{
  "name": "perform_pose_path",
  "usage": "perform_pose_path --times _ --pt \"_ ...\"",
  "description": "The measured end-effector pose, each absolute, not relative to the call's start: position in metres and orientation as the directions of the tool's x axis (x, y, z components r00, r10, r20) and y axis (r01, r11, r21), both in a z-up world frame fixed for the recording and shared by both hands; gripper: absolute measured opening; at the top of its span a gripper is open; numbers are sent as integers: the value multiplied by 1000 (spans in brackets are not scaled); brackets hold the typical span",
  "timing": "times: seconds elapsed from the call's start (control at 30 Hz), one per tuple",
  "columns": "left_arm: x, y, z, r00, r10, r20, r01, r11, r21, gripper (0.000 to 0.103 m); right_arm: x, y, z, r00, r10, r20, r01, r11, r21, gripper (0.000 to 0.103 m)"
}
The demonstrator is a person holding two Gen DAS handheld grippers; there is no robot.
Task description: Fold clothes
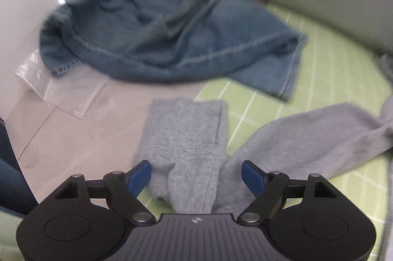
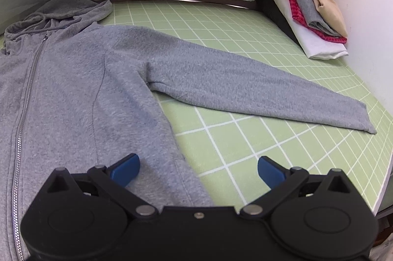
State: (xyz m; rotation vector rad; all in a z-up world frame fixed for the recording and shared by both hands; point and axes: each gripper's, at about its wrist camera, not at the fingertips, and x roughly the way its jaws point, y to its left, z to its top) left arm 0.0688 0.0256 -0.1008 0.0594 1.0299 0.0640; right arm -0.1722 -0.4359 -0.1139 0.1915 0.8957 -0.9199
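Grey hoodie (image 2: 103,79), green grid mat (image 2: 258,138), folded pile (image 2: 312,12) beyond

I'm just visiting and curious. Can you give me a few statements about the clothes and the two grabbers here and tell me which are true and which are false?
1. The grey hoodie lies with its zipper facing up. True.
2. The right gripper is clamped on the hoodie's sleeve. False: its jaws stand open, and the sleeve lies stretched out farther off on the green grid mat.
3. A stack of folded clothes sits at the far right edge of the mat. True.
4. The left gripper is shut. False: its jaws are open, with grey fabric lying between them.
5. The denim garment is neatly folded. False: it lies crumpled.
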Motion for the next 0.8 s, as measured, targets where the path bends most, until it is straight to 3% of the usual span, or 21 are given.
perform_pose_path --times 0.1,0.2,0.23,0.37,0.7,0.8 --pt "76 26 -105 511 65 -857 -3 997 73 76 -171 -433 -114 278 -624 -730 754 613 -237 103" --pt "80 25 -106 527 28 -849 32 998 53 43 -170 -432 -114 270 -629 -729 761 603 -239 103" --pt "82 26 -104 534 20 -845 34 998 45 26 -171 -432 -114 270 -630 -728 763 601 -237 103" --pt "91 28 -83 613 9 -790 4 1000 15 10 -172 -432 -116 275 -628 -728 768 599 -227 103" --pt "76 71 -22 832 200 -517 -228 974 9 5 -168 -431 -115 265 -635 -726 752 607 -257 103" --pt "71 89 -38 784 296 -545 -317 947 58 12 -167 -431 -115 264 -639 -723 750 607 -263 103"
